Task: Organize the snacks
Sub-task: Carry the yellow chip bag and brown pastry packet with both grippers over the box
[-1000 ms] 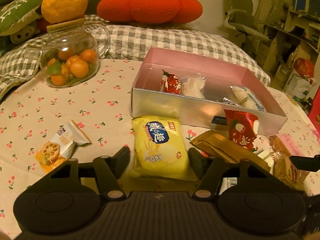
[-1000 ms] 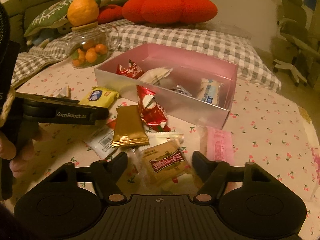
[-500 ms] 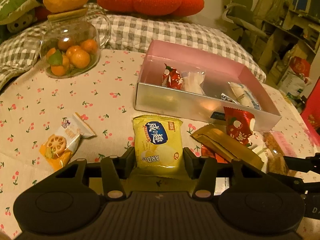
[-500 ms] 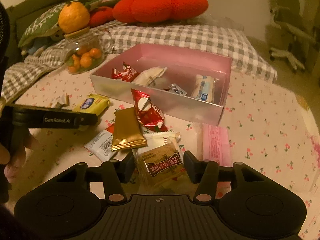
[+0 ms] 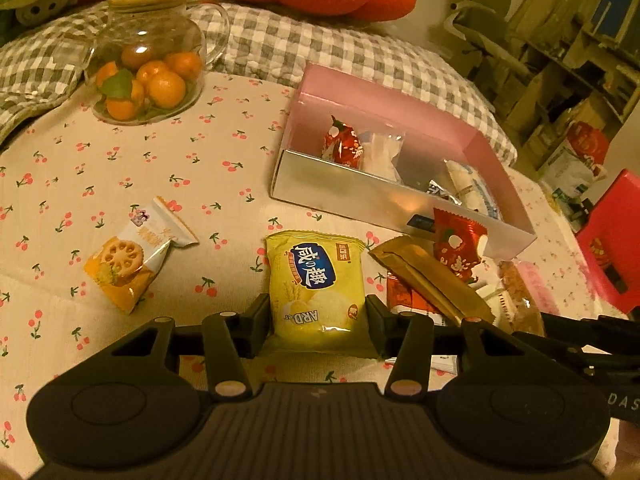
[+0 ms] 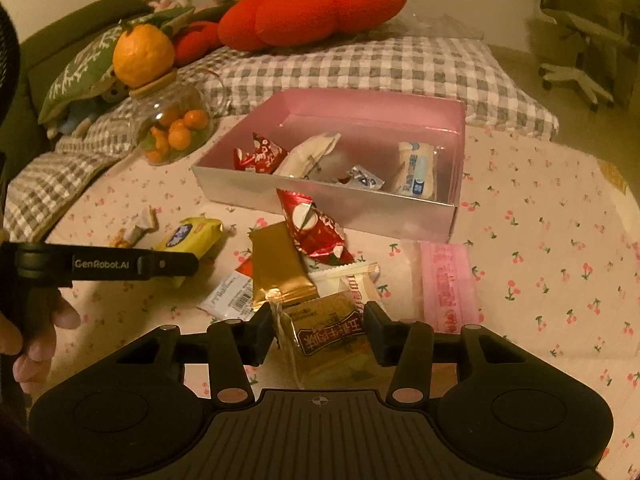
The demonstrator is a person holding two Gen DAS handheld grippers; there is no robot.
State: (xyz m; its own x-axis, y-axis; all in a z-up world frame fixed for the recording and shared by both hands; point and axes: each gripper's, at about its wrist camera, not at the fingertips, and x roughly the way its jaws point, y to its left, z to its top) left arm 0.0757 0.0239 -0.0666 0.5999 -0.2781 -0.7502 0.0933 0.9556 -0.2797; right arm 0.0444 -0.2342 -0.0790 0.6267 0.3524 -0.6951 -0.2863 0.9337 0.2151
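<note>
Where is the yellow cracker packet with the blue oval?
In the left wrist view the yellow cracker packet lies on the cherry-print cloth between the left gripper fingers, just left of the gold wrapper.

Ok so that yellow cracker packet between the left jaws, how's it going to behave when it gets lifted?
The yellow packet looks puffy and air-filled, so it is probably light for its size. Its film looks glossy, so it may slip if the left gripper squeezes only lightly. The jaws sit on either side of its lower end, so the far end will likely sag; hard squeezing could crush whatever is inside.
</note>
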